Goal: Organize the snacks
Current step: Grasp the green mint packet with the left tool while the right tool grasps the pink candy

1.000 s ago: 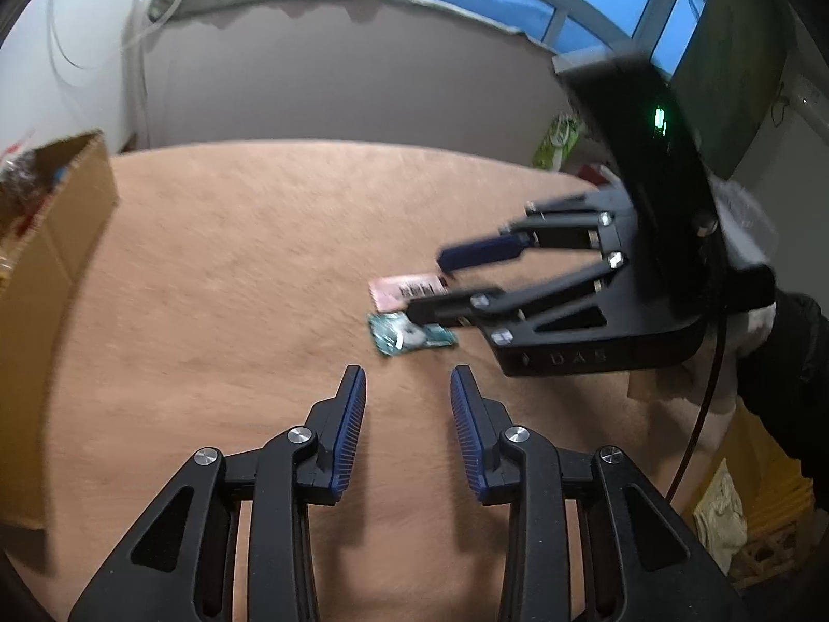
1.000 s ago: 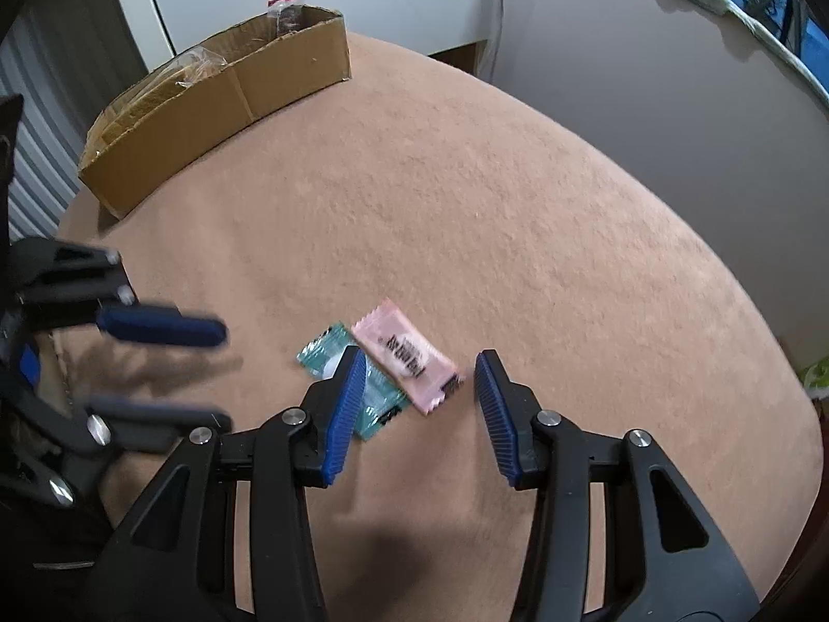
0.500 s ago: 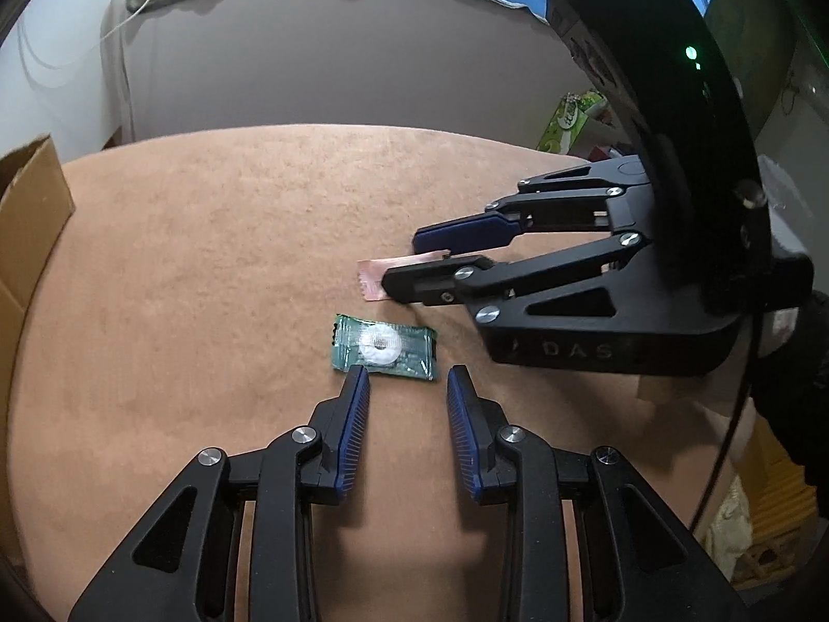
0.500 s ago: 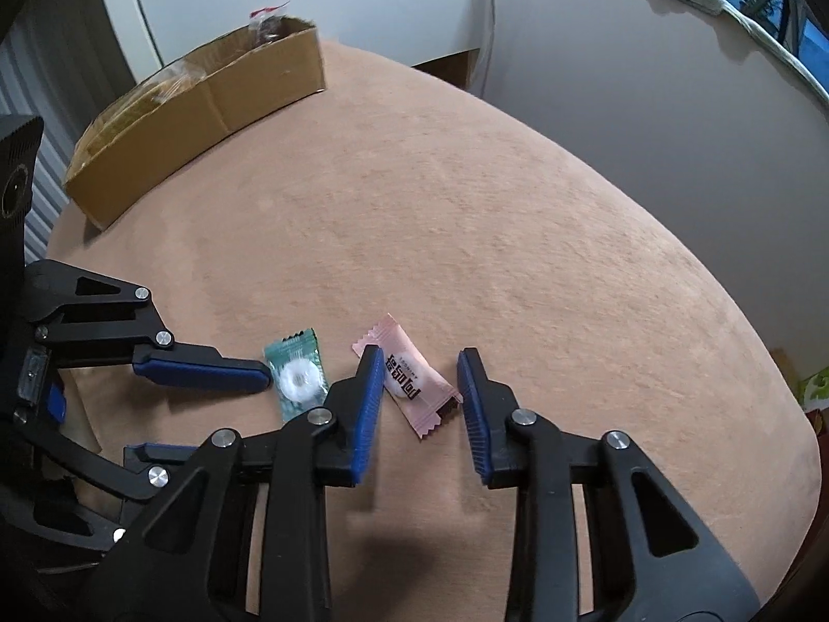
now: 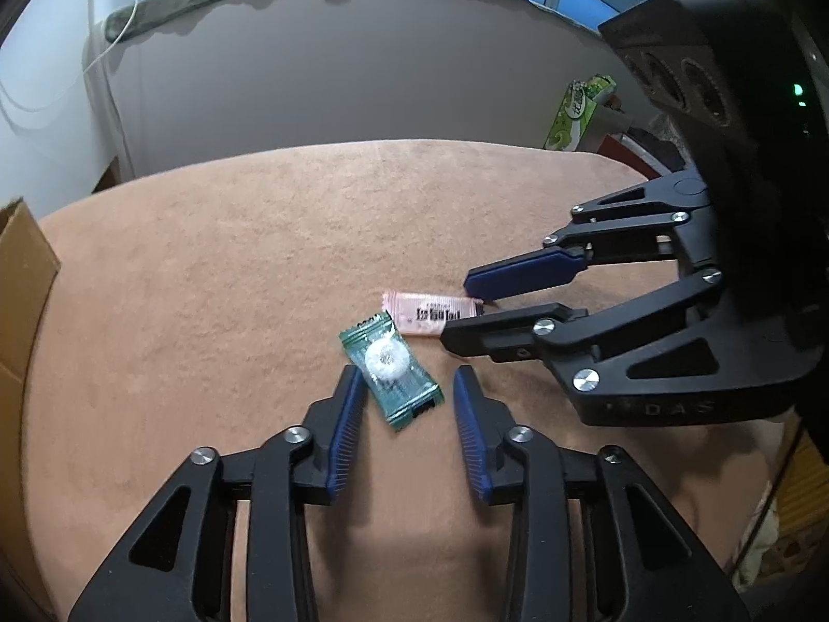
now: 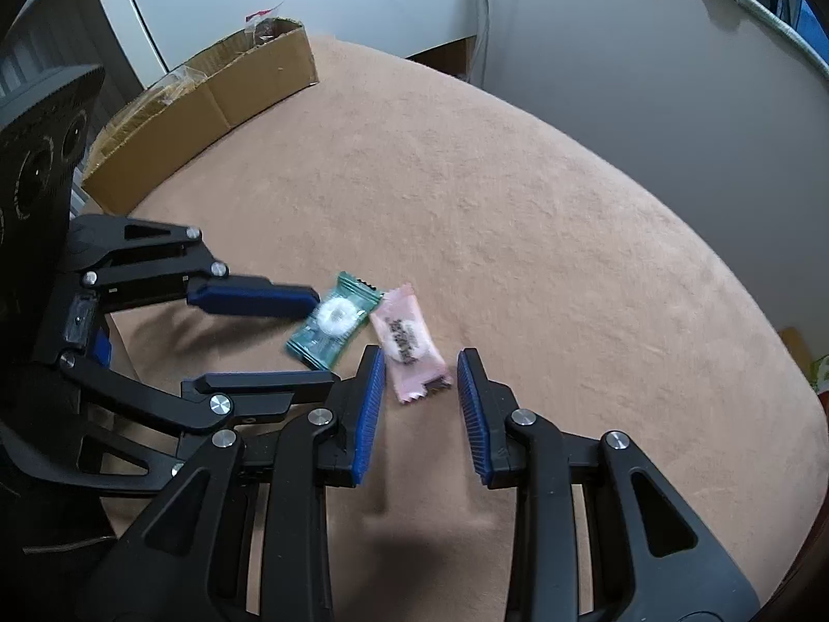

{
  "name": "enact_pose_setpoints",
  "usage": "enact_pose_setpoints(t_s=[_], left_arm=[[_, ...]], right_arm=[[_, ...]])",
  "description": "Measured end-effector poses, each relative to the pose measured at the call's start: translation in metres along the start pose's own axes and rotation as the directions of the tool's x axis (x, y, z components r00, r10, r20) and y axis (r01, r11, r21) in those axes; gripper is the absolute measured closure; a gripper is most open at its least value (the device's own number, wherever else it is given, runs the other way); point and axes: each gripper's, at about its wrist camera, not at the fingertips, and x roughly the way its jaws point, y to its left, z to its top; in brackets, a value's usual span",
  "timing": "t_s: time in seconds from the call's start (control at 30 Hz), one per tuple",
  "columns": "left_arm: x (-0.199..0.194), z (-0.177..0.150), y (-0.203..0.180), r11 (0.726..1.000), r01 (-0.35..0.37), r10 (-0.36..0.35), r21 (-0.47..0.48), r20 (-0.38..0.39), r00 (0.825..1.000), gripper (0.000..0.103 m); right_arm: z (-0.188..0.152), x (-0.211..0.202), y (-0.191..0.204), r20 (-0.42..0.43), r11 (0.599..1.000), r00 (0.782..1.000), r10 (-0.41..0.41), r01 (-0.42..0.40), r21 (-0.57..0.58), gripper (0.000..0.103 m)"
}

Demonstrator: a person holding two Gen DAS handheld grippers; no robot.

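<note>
A green candy wrapper (image 5: 391, 369) with a white ring sweet lies on the tan cloth beside a pink candy wrapper (image 5: 430, 312). My left gripper (image 5: 406, 383) is open with its jaws on either side of the green candy's near end. My right gripper (image 6: 420, 365) is open around the near end of the pink candy (image 6: 409, 344). The green candy also shows in the right wrist view (image 6: 331, 319), with the left gripper (image 6: 316, 337) around it. The right gripper shows in the left wrist view (image 5: 461, 311).
An open cardboard box (image 6: 207, 103) with bagged snacks stands at the table's far left edge; its flap shows in the left wrist view (image 5: 20, 280). A grey wall lies behind the table. A green snack pack (image 5: 577, 109) stands beyond the far right edge.
Both grippers have moved forward onto the candies. The left now straddles the green candy and the right straddles the pink one. The green candy has turned at an angle.
</note>
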Motion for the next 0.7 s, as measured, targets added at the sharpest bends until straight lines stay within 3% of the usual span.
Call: enact_pose_setpoints(t_s=[0.23,0.4,0.47,0.53,0.7], left_arm=[[0.011,0.012,-0.004,0.994,-0.081,0.08,0.073,0.007,0.997,0.067],[0.014,0.014,-0.005,0.99,-0.102,0.102,0.093,0.01,0.995,0.08],[0.008,0.011,0.003,0.991,-0.099,0.098,0.09,0.008,0.995,0.08],[0.006,0.01,0.007,0.992,-0.095,0.095,0.085,0.008,0.995,0.08],[0.002,0.007,0.016,0.994,-0.09,0.09,0.068,0.009,0.996,0.081]], right_arm=[[0.002,0.003,0.002,-0.003,0.999,1.0,-0.025,0.025,-0.027,0.072],[0.002,0.005,0.003,0.007,0.999,1.0,-0.026,0.026,-0.033,0.072],[0.003,0.005,0.003,0.008,0.999,1.0,-0.023,0.023,-0.034,0.071],[0.004,0.005,0.003,0.011,0.999,1.0,-0.02,0.02,-0.035,0.052],[0.007,0.01,0.005,0.024,0.999,0.999,-0.03,0.031,-0.041,0.052]])
